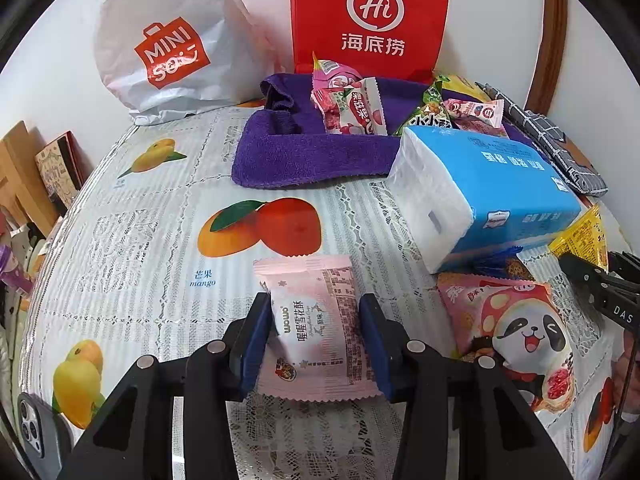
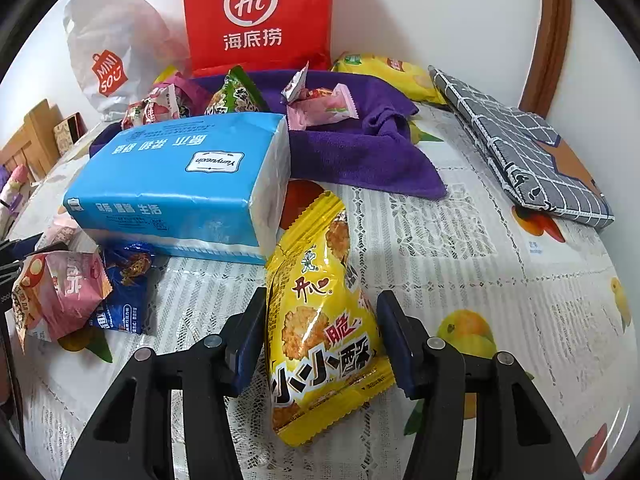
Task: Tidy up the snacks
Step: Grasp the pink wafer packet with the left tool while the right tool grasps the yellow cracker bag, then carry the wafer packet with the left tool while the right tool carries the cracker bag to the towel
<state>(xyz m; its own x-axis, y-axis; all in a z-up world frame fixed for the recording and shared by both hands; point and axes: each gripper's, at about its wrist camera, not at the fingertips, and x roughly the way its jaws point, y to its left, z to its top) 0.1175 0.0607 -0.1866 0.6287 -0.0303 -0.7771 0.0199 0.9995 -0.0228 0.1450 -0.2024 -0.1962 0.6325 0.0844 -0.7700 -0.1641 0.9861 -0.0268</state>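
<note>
My left gripper is open around a pale pink snack packet that lies on the tablecloth; the pads stand beside its edges. My right gripper is open around a yellow snack bag lying on the table. A purple towel at the back holds several snacks; it also shows in the right wrist view. A panda-print snack bag lies right of the left gripper. A pink bag and a blue packet lie left of the right gripper.
A blue tissue pack lies mid-table, also in the right wrist view. A red paper bag and a white Miniso bag stand at the back wall. A grey checked cloth lies right. A phone lies at the left edge.
</note>
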